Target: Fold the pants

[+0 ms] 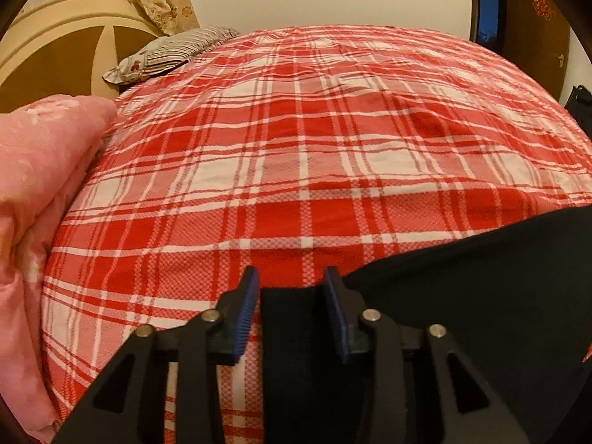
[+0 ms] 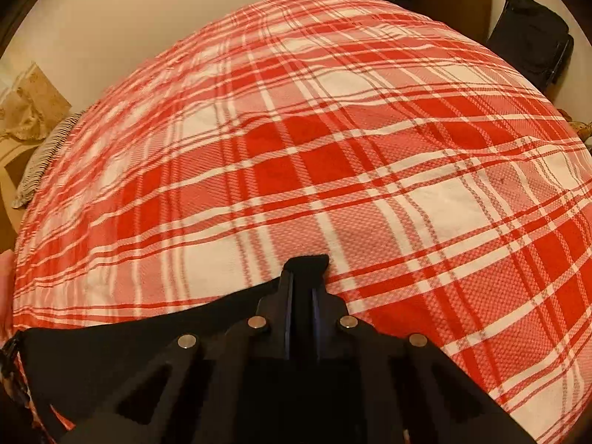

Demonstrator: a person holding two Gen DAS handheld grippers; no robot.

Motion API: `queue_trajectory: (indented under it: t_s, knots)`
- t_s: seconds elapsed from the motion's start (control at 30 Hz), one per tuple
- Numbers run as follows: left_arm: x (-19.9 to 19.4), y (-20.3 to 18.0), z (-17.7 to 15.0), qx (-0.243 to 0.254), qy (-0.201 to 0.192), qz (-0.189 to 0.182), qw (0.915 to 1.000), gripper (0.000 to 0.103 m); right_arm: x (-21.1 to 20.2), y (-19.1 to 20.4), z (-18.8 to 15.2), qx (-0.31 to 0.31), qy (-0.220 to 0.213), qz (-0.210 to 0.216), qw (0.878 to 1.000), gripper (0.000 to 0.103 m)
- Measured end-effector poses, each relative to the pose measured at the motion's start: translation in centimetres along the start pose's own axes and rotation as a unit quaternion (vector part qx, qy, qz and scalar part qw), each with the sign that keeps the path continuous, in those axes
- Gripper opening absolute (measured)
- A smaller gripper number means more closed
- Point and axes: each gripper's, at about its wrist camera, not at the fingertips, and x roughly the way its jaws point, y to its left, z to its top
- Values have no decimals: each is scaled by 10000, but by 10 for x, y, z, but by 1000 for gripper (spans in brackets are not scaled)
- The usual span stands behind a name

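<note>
black pants on a red-and-white plaid bed cover, one gripper spread, the other clamped.

left wrist view: the left gripper [image 1: 290,288] has its blue-padded fingers [image 1: 247,310] spread apart, with an edge of the pants [image 1: 462,296] lying between them on the bed cover [image 1: 296,148]; a pink quilt [image 1: 40,170] sits at the left, a striped pillow [image 1: 166,51] far back. right wrist view: the right gripper [image 2: 305,270] is pinched onto a pants [image 2: 148,333] edge, cloth poking past its tips over the bed cover [image 2: 296,129].
</note>
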Motion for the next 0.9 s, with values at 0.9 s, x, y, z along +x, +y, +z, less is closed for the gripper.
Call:
queue_trajectory:
  t_s: [0.9]
  knots:
    - [-95, 31, -15, -365, -1051, -918, 9895, 12, -228, -28, -131, -358, -2290, 1083, 9667, 8]
